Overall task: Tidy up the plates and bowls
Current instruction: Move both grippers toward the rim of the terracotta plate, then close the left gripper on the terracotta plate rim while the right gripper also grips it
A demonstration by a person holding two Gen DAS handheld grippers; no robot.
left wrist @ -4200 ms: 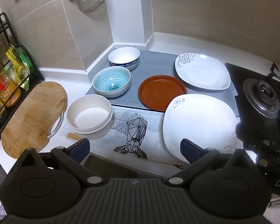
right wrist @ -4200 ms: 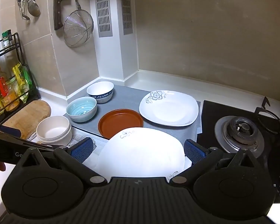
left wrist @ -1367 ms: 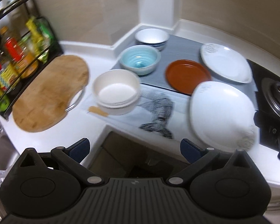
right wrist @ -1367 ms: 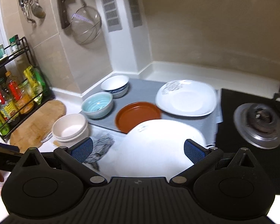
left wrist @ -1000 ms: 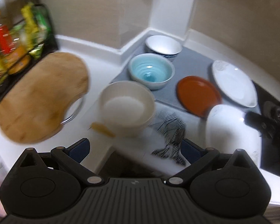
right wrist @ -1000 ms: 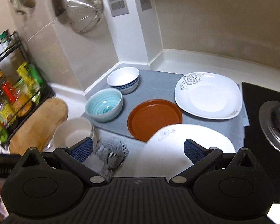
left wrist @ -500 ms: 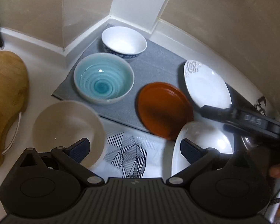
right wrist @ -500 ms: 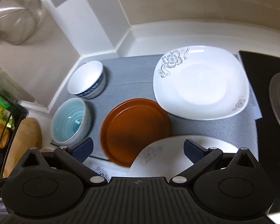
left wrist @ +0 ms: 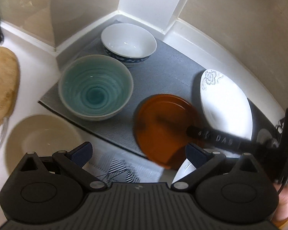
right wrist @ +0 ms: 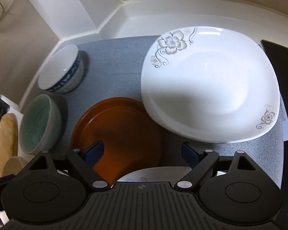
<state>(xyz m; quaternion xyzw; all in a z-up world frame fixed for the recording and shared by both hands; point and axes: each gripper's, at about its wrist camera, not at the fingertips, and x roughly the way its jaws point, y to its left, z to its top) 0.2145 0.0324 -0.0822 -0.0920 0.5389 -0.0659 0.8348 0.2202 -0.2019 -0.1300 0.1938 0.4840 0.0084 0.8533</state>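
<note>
A grey mat holds a white bowl with a blue pattern, a teal bowl, a brown plate and a white flowered plate. A cream bowl sits nearer, off the mat. My left gripper is open and empty above the mat's near edge. My right gripper is open and empty, low over the brown plate, beside the flowered plate. A second white plate shows just under the right gripper. The right gripper's finger reaches across the brown plate in the left wrist view.
A wooden cutting board lies at the left. A patterned cloth lies under the left gripper. The black stove borders the mat on the right. Walls and a white corner column close the back.
Both grippers have moved forward and down toward the mat. The right gripper now hovers close over the brown plate. Nothing has been taken hold of.
</note>
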